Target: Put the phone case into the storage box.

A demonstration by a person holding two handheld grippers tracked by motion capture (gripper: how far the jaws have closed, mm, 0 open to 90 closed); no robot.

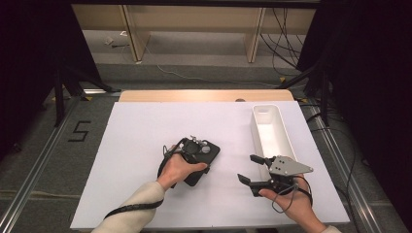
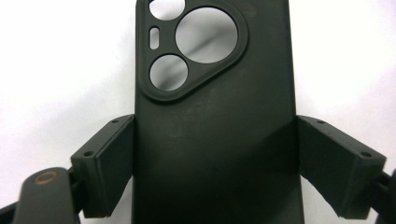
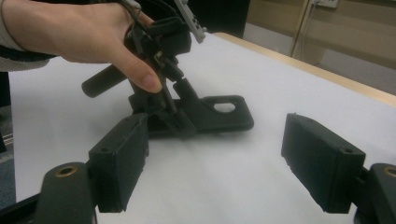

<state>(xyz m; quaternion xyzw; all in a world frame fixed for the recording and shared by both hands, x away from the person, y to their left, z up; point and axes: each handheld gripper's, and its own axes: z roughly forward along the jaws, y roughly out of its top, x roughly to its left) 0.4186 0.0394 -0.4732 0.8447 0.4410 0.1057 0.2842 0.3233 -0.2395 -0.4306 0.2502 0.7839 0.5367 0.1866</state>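
Left gripper [image 2: 215,154] comes down over the black phone case [image 2: 215,140], its jaws pressed against the case's two long edges, pinching it across its width. That case lies flat on the white desk [image 1: 141,145] near the middle, camera cutouts facing up. Over on the other side, the right gripper [image 1: 248,169] hovers above the desk with jaws spread wide and nothing between them, pointing toward the case. Just beside it stands a long white tray [image 1: 279,124], running along the desk's right edge.
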